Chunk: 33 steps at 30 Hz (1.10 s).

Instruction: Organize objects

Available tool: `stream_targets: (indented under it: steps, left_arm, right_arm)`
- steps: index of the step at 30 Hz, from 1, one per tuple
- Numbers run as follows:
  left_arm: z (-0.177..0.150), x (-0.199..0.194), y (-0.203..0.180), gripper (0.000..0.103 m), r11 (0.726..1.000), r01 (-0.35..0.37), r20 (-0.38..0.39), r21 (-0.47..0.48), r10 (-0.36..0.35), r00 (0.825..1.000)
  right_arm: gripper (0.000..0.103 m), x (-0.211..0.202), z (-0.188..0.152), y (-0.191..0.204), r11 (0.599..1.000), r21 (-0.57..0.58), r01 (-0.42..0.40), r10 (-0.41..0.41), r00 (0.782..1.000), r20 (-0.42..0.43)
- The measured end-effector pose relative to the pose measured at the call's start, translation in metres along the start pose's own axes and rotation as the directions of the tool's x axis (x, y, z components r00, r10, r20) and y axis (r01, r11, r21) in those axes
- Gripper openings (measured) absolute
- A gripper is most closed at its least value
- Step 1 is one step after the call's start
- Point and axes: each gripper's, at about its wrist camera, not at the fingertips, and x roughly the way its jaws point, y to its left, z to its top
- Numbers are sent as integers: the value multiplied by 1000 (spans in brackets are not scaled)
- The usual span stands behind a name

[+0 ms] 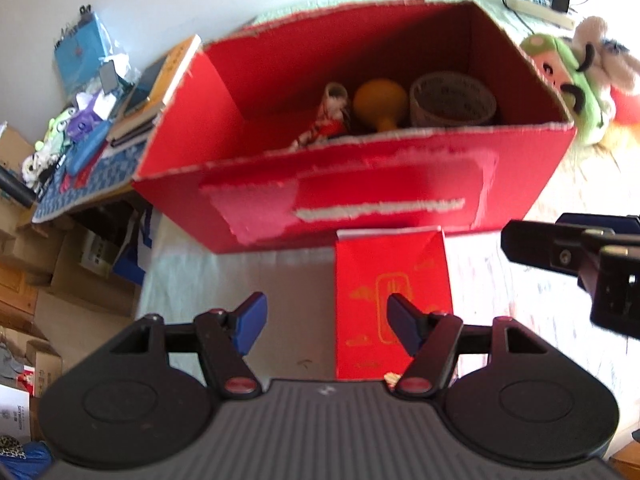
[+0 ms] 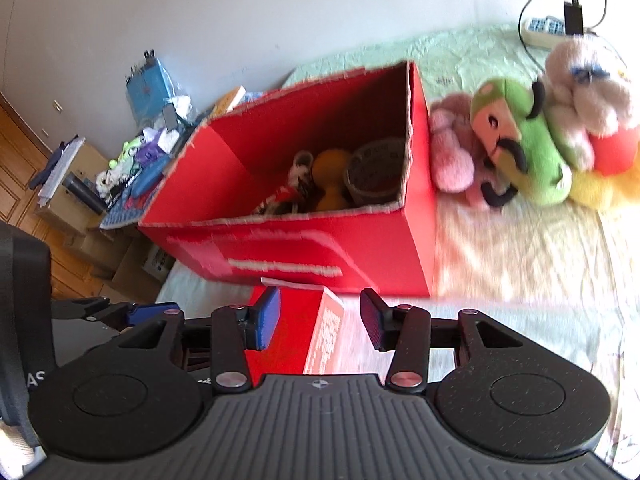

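Pale green bedding (image 2: 520, 312) covers the bed on which a big red cardboard box (image 1: 360, 200) stands open-topped, holding a roll of tape (image 1: 452, 100), an orange gourd-shaped thing (image 1: 380, 102) and a red-and-white item too blurred to name. Just in front of the big box lies a small red carton (image 1: 394, 280) with gold print. Both sets of tongs stand open and grip nothing: the left tongs (image 1: 326, 326) hover with the carton's left part behind their right finger, while the right tongs (image 2: 320, 322) hover over the carton's right side. Plush toys (image 2: 532, 136) are piled just right of the big box, beneath a power strip (image 2: 548, 30).
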Motion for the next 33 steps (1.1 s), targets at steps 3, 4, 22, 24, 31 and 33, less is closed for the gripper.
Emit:
stream_targets:
  steps: [3,4,22,24,31,33]
  left_arm:
    - [-3,7,-4,70,1000,6,-23,2,-6,1000]
    - [-4,8,-5,70,1000,7,-28,3,-7,1000]
    - [-8,21,-9,88,999,49,-23,24,-49,999]
    - [-8,22,-9,90,998,49,-19,32,-49,999]
    - [-5,24,-9,95,998,16,-10,68,-15,1000]
    - [-6,22,-10,95,996,-7,5,91,7,1000]
  right_arm:
    - [54,4,-5,-3,1000,13,2,-2,1000,-24]
    - [54,5,-6,-4,1000,18,3,-2,1000,-31]
    - [54,30,-11,-24,985,164,-46,68,989,-129]
    - [54,33,-11,-25,984,170,-52,75,988,-137]
    - [54,43,-11,-24,982,177,-67,98,980,-171]
    - [54,45,-10,-24,982,177,-69,101,979,-179]
